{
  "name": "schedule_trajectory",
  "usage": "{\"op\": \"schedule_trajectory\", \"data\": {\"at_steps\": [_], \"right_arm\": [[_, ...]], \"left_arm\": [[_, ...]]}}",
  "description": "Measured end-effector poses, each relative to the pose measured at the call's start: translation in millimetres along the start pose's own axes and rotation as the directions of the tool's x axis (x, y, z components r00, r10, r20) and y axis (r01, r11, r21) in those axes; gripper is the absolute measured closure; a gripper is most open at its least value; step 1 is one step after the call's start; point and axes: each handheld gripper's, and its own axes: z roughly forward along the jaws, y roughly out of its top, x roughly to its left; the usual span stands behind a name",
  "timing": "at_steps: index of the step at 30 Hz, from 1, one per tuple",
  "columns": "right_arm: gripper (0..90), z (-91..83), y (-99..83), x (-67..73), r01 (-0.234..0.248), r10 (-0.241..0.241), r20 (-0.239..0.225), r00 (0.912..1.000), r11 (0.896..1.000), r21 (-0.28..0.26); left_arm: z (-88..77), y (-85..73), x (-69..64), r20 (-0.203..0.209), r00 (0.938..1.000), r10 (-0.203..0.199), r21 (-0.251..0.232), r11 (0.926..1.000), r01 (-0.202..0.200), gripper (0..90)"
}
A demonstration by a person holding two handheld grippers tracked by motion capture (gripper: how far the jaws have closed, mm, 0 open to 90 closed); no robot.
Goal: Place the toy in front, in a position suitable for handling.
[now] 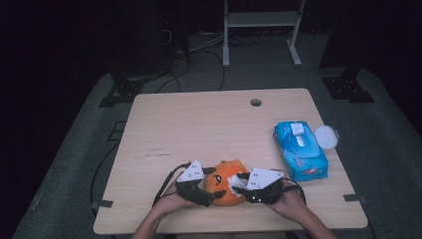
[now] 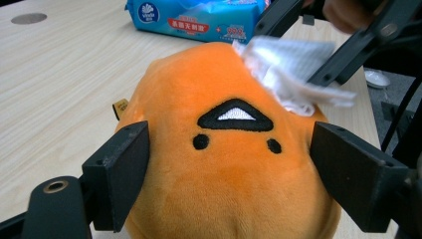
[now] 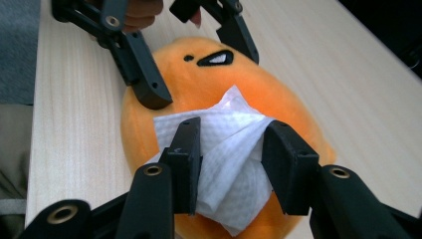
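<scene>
A: Where's the plush [image 2: 224, 164]?
B: On the counter [image 1: 199, 124], near its front edge. The left hand-held gripper [image 2: 229, 169] clamps it at both sides.
A: And the right hand-held gripper [image 3: 231, 159]?
B: Half open, its jaws loosely around a white wipe [image 3: 226, 149] lying on the plush. Wipes pack [image 1: 300, 149] sits to the right.
</scene>
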Motion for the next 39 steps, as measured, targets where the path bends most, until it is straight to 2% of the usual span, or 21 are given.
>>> {"op": "schedule_trajectory", "data": {"at_steps": [3,6,9,15,22,30,32,33,36,39], "right_arm": [[59.3,7.1,-5.0,-1.0,-0.047,0.047,-0.021,0.9987,0.999,0.004],[60.7,6.4,-4.0,-1.2,-0.063,0.063,-0.014,0.9979,0.998,0.026],[67.3,6.3,-3.6,-2.4,-0.1,0.101,-0.016,0.9948,0.993,0.058],[76.2,1.9,-1.8,-5.1,-0.12,0.123,-0.02,0.9922,0.988,0.099],[77.9,-5.2,-4.2,-9.6,-0.142,0.146,-0.029,0.9889,0.985,0.1],[78.4,-14.5,-10.1,-13.8,-0.16,0.162,-0.017,0.9866,0.981,0.109],[78.4,-18.0,-13.8,-17.2,-0.183,0.185,-0.015,0.9826,0.977,0.112],[78.5,-20.1,-17.2,-20.6,-0.213,0.216,-0.022,0.9761,0.972,0.104],[78.5,-22.5,-18.6,-23.1,-0.233,0.236,-0.025,0.9714,0.968,0.097],[78.7,-23.2,-14.7,-22.7,-0.26,0.263,-0.053,0.9632,0.963,0.065]], "left_arm": [[-6.4,9.8,-2.3,-0.016,0.9997,0.02,0.035,0.9992,-0.019,15.4],[-9.2,12.4,-3.0,-0.011,0.9998,0.016,0.028,0.9995,-0.016,15.8],[-6.9,9.6,-3.7,-0.014,0.9994,0.032,0.05,0.9982,-0.032,22.2],[-6.5,6.0,0.8,-0.012,0.9999,0.009,0.045,0.9989,-0.008,24.5],[-6.5,4.5,2.8,-0.007,1.0,-0.002,0.034,0.9994,0.002,25.1],[-8.3,2.1,7.3,0.003,0.9998,-0.019,0.031,0.9993,0.019,25.1],[-9.3,1.0,9.6,0.004,0.9995,-0.03,0.027,0.9992,0.03,25.1],[-9.6,0.4,10.6,0.005,0.9994,-0.033,0.026,0.9991,0.033,25.1],[-10.4,-0.5,12.9,0.006,0.9991,-0.042,0.025,0.9988,0.041,25.1],[-9.3,-2.3,15.2,0.0,0.9987,-0.05,0.026,0.9984,0.05,25.1]]}}
